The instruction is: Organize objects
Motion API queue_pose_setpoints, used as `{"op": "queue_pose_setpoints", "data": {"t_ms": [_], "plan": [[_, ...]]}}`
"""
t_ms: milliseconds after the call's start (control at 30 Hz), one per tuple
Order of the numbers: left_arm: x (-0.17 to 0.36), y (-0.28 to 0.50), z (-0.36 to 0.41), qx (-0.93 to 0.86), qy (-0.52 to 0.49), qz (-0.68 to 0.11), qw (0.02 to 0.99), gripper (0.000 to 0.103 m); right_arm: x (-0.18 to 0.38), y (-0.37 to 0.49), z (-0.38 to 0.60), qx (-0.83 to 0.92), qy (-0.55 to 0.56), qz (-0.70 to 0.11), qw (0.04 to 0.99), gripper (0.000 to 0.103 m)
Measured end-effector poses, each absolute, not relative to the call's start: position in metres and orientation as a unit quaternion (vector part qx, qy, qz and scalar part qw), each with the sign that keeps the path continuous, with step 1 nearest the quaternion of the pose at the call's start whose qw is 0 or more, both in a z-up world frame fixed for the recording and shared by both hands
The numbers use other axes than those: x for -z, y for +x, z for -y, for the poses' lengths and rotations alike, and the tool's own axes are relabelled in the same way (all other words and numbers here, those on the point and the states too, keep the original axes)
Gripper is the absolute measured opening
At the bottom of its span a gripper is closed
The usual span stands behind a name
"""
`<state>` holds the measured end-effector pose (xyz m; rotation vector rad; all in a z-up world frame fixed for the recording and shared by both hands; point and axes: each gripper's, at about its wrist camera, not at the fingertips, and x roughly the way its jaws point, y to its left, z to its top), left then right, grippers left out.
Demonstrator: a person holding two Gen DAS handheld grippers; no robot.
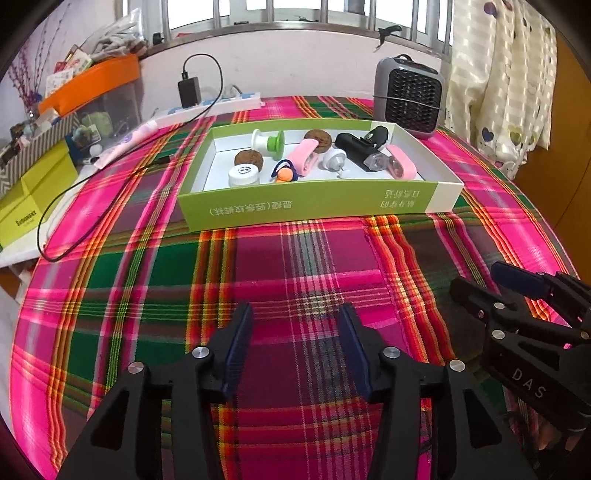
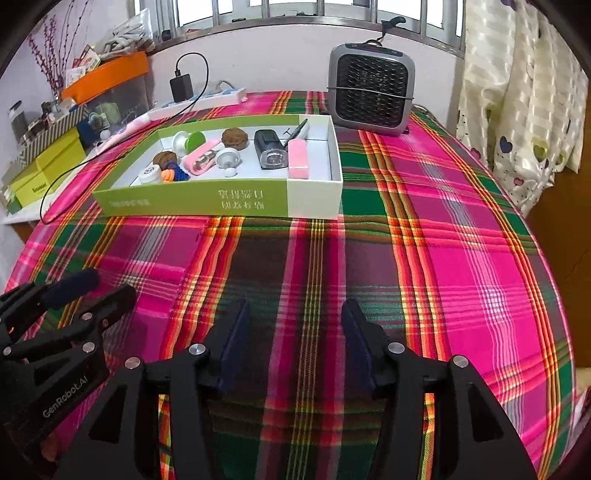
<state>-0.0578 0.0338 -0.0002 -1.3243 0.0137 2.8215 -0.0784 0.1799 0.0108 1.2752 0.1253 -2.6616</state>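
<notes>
Both hand-held grippers, left (image 1: 295, 347) and right (image 2: 293, 343), hang wide open and empty, well short of the green box (image 1: 317, 206); a careless reach could probably shove its near wall.

A lived-in room of a home: a plaid cloth (image 1: 295, 280) covers the bench ahead of the tongs. Beyond it stand a small fan heater (image 2: 371, 88), a heart-print curtain (image 2: 517, 92) to the right, and a barred window (image 1: 295, 13). Boxes and clutter (image 1: 55, 122) pile up far left beside a power strip (image 1: 218, 105).

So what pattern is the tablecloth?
The tablecloth is a pink, green and dark-red plaid with yellow-orange stripes, clearest in the right wrist view.
</notes>
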Motion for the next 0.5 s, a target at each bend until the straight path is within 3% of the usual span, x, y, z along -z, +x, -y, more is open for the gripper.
{"op": "queue_pose_setpoints", "data": {"t_ms": [500], "plan": [[0.0002, -0.0582, -0.0348, -0.905, -0.425, -0.005, 0.011, 0.049, -0.0100, -0.0784, -0.1792, 0.897, 0.430, -0.043, 0.093, 0.054]]}}
